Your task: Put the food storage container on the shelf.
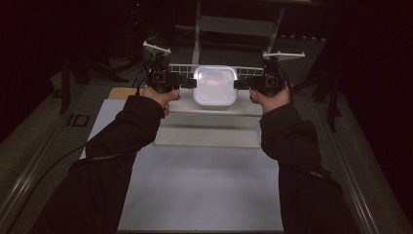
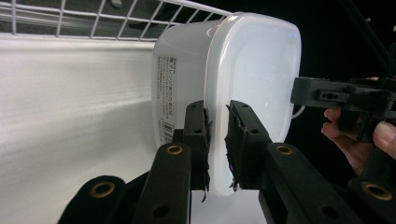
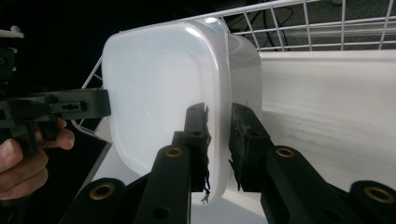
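Both grippers, left (image 1: 189, 83) and right (image 1: 239, 84), we clamp on opposite rims of the lidded white container (image 1: 214, 86), held level between them before the wire rack (image 1: 181, 68).

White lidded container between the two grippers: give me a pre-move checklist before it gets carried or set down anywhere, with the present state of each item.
1. Left gripper clamped on the rim of the white container: ok, both pads press on the lid's edge.
2. Right gripper clamped on the opposite rim: ok, pads pinch the edge.
3. Lid seated all round: cannot tell, only parts of the seam show.
4. Container held level: ok in the high view, the two grippers sit at matching height.
5. Clear of the white wire rack behind it: cannot tell, the rack stands very close.
6. Container lifted off the white platform: cannot tell.
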Available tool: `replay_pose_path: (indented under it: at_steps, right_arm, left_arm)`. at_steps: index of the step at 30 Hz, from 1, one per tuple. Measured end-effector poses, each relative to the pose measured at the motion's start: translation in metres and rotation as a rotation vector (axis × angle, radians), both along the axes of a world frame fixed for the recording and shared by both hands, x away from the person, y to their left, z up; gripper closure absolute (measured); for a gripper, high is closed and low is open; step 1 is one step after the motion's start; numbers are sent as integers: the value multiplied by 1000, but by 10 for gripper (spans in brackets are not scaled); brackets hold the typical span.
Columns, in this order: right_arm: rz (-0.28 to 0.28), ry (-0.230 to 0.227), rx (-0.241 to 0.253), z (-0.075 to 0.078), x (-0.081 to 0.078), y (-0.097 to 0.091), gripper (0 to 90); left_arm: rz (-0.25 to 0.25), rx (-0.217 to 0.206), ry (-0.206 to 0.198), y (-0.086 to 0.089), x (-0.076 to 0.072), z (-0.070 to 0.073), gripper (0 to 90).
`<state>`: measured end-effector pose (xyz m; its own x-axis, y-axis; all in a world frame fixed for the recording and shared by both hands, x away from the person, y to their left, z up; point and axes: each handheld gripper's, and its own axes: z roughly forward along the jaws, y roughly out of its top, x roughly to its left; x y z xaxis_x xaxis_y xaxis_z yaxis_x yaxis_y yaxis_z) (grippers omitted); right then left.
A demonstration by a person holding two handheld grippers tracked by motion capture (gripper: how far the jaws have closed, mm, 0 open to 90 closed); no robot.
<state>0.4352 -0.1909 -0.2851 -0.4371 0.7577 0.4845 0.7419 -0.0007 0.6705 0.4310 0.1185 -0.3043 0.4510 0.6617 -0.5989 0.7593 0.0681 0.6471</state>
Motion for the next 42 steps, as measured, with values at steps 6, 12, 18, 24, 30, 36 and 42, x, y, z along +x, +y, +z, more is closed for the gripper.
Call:
replay_pose_path:
  at_steps: [6, 12, 18, 24, 30, 36, 42]
  right_arm:
    - [-11, 23, 23, -3, 9, -2, 764]
    - [-26, 45, 39, -5, 21, -2, 742]
    - [-48, 62, 41, -7, 33, 1, 716]
    - [-62, 102, 94, -14, 42, 0, 690]
    - [-74, 115, 91, -18, 47, 2, 650]
    - [-78, 108, 102, -20, 49, 2, 631]
    - [-71, 70, 103, -14, 47, 3, 510]
  left_arm:
    - [8, 1, -5, -3, 8, -1, 756]
    - [29, -23, 6, -4, 14, -6, 728]
    - [47, -36, 16, -4, 21, -10, 695]
    - [63, -65, 29, -3, 27, -16, 665]
    - [70, -73, 24, -3, 30, -20, 642]
    - [67, -53, -3, -5, 29, -19, 636]
    - [63, -37, -18, -9, 28, -18, 489]
